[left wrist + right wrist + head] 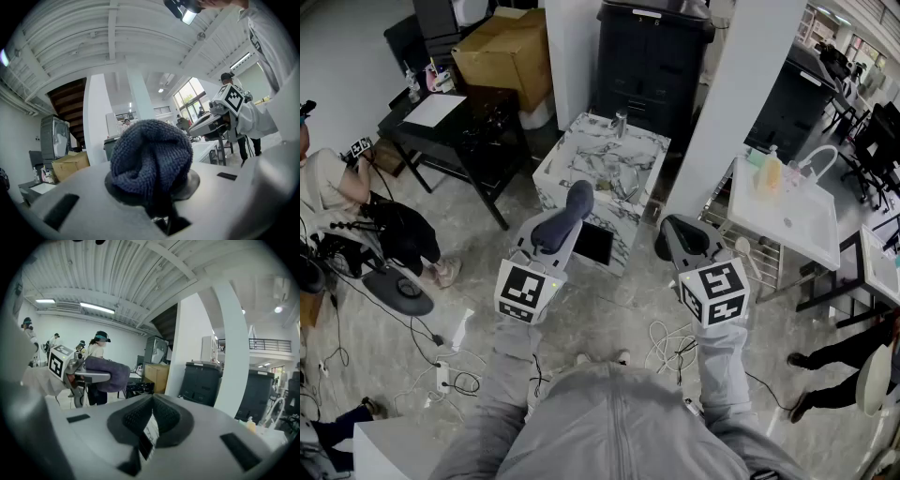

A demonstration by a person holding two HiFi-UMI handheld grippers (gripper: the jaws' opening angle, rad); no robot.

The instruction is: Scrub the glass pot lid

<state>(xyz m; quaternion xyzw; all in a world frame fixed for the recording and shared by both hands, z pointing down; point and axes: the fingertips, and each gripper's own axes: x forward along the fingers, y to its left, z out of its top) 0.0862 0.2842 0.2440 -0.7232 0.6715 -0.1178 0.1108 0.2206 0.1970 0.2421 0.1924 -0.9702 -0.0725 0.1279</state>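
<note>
1. Between the jaws of my left gripper (154,187) sits a dark blue-grey knitted cloth (151,157). It is bunched into a rounded wad that bulges up past the pads, and the jaws are clamped on it.
2. In the head view the same cloth (561,223) shows as a long dark roll along the left gripper (570,208), raised in front of my chest.
3. My right gripper (152,420) is clenched on nothing, its ribbed pads meeting. From above, the right gripper (680,236) hangs level with the left one, and the two are apart.
4. I cannot pick out the glass pot lid for sure. A faint shape (628,190) lies on the marble-topped table (581,159) ahead of me, near its right edge, too small to tell.
5. One small metal can (621,123) stands upright at the far edge of that table.
6. To my right is a white sink (802,234), with an orange-tinted bottle (772,172) standing at its far left corner. I cannot see what is in the basin.
7. One closed cardboard box (508,45) sits far left.
8. Count: two grippers, two marker cubes, one cloth, one can, one box.
</note>
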